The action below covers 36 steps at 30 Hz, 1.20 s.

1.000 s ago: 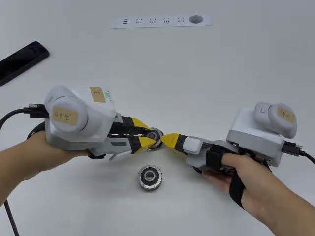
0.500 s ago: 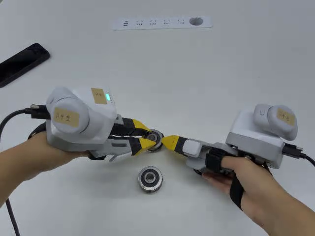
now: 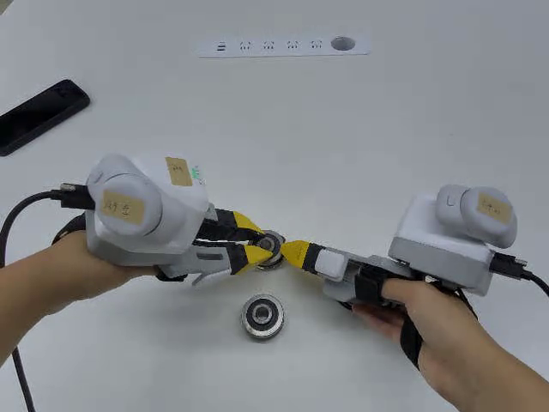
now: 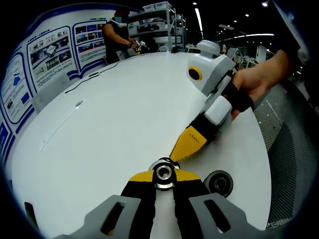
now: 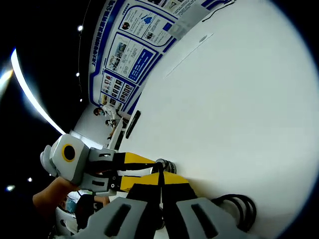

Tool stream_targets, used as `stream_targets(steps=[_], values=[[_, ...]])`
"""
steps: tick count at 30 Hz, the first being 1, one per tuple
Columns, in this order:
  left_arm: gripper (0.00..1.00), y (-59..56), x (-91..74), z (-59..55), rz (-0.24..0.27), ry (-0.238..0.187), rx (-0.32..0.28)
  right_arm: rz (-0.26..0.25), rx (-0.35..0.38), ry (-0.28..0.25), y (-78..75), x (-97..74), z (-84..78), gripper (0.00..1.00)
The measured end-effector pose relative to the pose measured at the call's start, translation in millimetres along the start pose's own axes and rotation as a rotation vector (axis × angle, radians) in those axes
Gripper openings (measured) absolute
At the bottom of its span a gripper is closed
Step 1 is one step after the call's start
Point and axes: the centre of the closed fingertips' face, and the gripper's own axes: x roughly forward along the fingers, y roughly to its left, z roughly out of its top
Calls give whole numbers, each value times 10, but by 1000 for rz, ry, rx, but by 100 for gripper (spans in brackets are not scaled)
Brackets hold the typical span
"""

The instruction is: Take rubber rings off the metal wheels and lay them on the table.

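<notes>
At the far left of the head view a black phone point(image 3: 43, 116) lies on the white table point(image 3: 386, 129). A white power strip point(image 3: 283, 45) lies along the far edge.

Your left gripper point(image 3: 255, 239) comes in from the left. Its yellow-tipped jaws are clamped across a small metal wheel point(image 3: 271, 245), held just above the table at the centre. In the left gripper view this held wheel sits face-on between the two tips, its shiny hub toward the camera.

Just in front of it, nearer to you, a second wheel point(image 3: 262, 316) lies flat on the table, apart from both grippers. A dark band that is probably its rubber ring point(image 3: 250, 317) circles the hub.

Your right gripper point(image 3: 292, 251) reaches in from the right. Its jaws are pressed together, with the tips touching the rim of the held wheel. Whether they have nipped a bit of rubber is too small to tell.

The wheels look heavy, stiff and smooth, so a grip across the flat faces should hold best. The rings should be light, soft and stretchy. Pinch one at its outer edge and peel it sideways, and expect it to snap back if it slips.

Count: two wheels, two grippers, one phone and one power strip.
</notes>
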Motion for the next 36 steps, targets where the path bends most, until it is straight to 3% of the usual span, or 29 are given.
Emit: stream_targets(steps=[18, 36], values=[[12, -5, 2, -1, -1, 6, 2, -43, -182, 20, 54, 11, 6, 0], [12, -7, -3, -6, -1, 9, 2, -65, -286, 30, 72, 21, 10, 0]])
